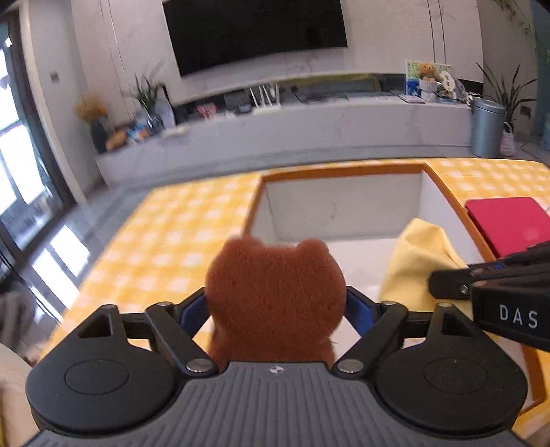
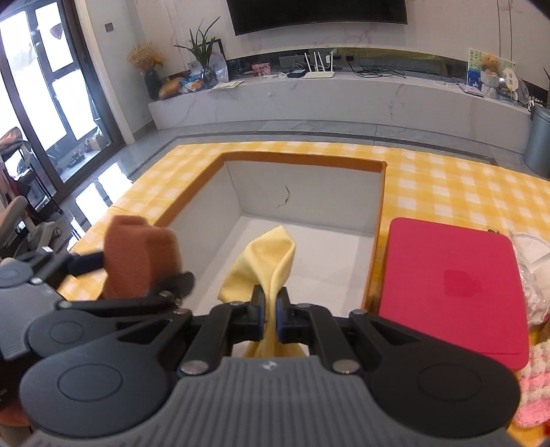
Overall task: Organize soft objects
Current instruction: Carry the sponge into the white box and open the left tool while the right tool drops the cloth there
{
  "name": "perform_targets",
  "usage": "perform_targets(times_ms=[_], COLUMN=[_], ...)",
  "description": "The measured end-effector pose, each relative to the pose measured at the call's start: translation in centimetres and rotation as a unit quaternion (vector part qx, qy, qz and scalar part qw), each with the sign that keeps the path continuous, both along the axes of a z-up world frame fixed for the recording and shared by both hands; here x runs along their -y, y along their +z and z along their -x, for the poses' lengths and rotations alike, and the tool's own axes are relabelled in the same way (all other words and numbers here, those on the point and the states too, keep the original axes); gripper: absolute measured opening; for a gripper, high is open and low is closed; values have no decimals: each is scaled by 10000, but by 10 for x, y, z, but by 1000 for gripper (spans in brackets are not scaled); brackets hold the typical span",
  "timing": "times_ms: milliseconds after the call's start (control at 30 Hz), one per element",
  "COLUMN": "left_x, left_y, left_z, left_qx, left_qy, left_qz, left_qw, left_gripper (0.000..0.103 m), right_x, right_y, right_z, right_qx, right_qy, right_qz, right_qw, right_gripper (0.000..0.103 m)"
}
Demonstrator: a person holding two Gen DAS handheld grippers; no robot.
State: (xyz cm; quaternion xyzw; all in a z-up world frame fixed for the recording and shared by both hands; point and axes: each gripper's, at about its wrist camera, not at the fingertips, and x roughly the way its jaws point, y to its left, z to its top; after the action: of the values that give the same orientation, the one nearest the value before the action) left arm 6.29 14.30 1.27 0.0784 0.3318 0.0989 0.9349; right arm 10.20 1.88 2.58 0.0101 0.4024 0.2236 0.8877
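Jaws of left gripper (image 1: 275, 302) spread wide, brown bear sponge (image 1: 275, 295) between them, over box (image 1: 343, 172) edge; right gripper (image 2: 270, 311) pinched on yellow cloth (image 2: 264, 264) inside box on tabletop (image 2: 447, 178).

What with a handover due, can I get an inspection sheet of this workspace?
Surface: yellow checked tablecloth, with an open white box on it.
Job's things: brown sponge at the box's near edge; yellow cloth over the box.
Clutter: red mat right of the box; pink knit piece beside it.
Claws: left claw wide, sponge between its pads; right claw shut on the cloth.
Cables: dark leads on the far shelf.
Surroundings: television, grey bin.
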Motion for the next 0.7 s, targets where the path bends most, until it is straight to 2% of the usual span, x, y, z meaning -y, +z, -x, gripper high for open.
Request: perform_targets(times_ms=[100, 233, 367, 533, 700], left_x=[-1, -8, -19, -31, -45], left_y=[11, 27, 35, 37, 32], left_z=[10, 23, 26, 26, 24], left_qx=[338, 789, 931, 978, 930], left_qy=[84, -19, 3, 299, 536], left_qz=[-44, 395, 772, 781, 844], left_qw=[9994, 9961, 9927, 9917, 9906], left_gripper=[101, 103, 103, 103, 103], right_x=[2, 2, -3, -14, -31], right_y=[-2, -6, -9, -10, -18], right_z=[0, 0, 0, 0, -3], right_qx=[-22, -115, -154, -198, -561], right_qy=[-12, -15, 106, 354, 413], right_qz=[60, 61, 135, 250, -169], right_qw=[10000, 9999, 9997, 9989, 9974], right_gripper=[4, 4, 4, 4, 4])
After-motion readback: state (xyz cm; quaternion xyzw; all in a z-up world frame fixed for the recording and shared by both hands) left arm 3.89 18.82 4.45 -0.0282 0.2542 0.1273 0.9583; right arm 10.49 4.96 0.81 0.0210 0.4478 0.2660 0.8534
